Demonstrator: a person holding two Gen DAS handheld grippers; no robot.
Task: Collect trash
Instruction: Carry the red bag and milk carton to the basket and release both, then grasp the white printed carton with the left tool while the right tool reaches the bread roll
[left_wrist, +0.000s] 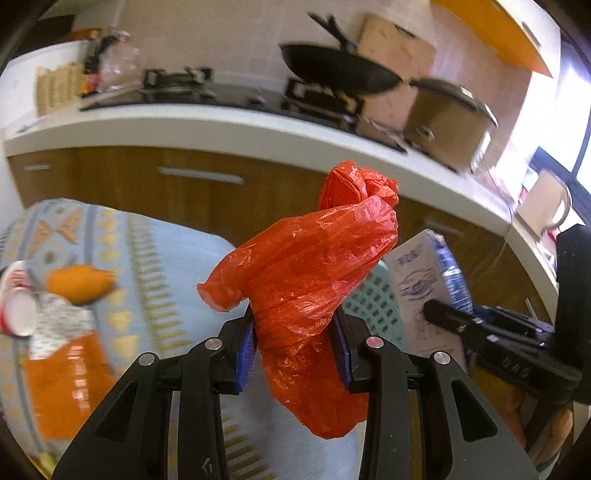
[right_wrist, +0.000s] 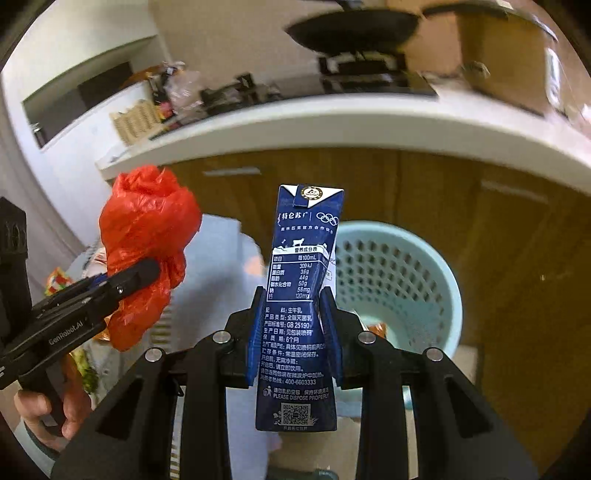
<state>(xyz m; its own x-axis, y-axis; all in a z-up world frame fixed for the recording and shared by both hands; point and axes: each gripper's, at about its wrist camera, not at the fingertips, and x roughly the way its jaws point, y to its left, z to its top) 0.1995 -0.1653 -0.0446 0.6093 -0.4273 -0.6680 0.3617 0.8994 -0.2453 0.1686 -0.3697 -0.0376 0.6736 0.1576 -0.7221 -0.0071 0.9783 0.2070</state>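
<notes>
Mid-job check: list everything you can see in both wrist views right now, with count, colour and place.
plastic bag: one, red, crumpled, clamped in the left gripper
milk carton: one, dark blue and white, upright in the right gripper
waste basket: one, pale blue, perforated, on the floor before the cabinets
cloth: one, pale blue with yellow pattern, at left under leftover rubbish
orange item: one, on the cloth, blurred
wok: one, black, on the stove
pot: one, brownish, lidded, on the counter
counter: one, white, over brown cabinets
left gripper: black, blue fingers
right gripper: black, blue fingers
hand: one, on the left gripper's handle
</notes>
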